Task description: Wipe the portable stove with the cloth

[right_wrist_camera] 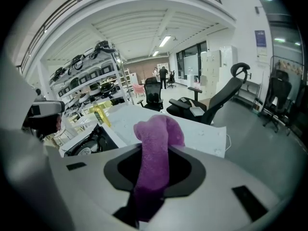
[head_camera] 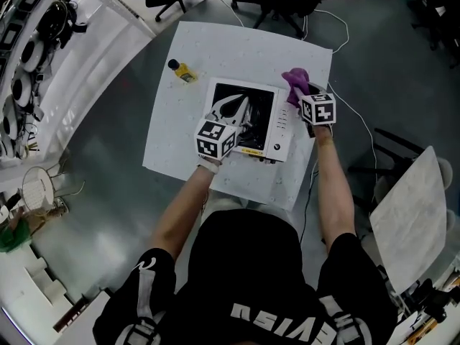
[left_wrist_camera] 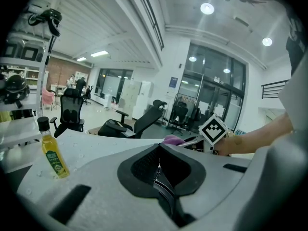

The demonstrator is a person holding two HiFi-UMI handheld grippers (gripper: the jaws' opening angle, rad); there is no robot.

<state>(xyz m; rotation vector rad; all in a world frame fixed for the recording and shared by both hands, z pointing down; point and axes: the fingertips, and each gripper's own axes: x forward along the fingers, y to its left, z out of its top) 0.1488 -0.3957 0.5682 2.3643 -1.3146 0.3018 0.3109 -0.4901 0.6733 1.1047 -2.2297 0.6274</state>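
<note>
The head view looks steeply down over the table [head_camera: 172, 149]. Both gripper views sit low behind their jaws, facing its far side, sharing the bottle [left_wrist_camera: 52, 153].

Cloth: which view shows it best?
The right gripper view: the cloth fills the centre, pinched in the right tool. The head view shows a small purple bunch by the stove; the left gripper view, only a sliver.
</note>
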